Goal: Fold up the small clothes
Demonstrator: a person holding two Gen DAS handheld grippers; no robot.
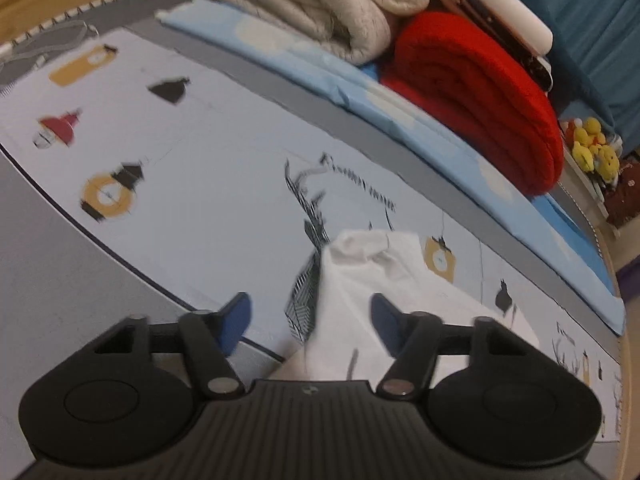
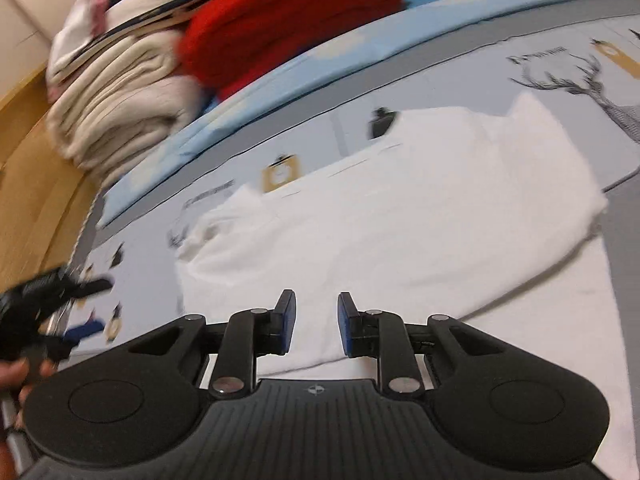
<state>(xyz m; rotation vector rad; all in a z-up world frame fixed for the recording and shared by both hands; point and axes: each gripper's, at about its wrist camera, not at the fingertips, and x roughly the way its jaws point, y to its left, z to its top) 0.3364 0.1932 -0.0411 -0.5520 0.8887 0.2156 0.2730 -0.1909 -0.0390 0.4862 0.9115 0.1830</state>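
Two grippers, right gripper [image 2: 316, 322] and left gripper [image 1: 308, 322], both spread; one white garment [image 2: 400, 200]

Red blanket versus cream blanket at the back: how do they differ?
The red blanket is vivid red and smooth; the cream blanket is pale and looks coarser. In the left wrist view the red one lies right of the cream one. Both are folded, on the blue mat.

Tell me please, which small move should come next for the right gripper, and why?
Probably lower the right gripper and close it on the near edge of the white garment. Its jaws stand open and empty just above that edge, and the garment lies spread on the printed sheet, only partly folded.
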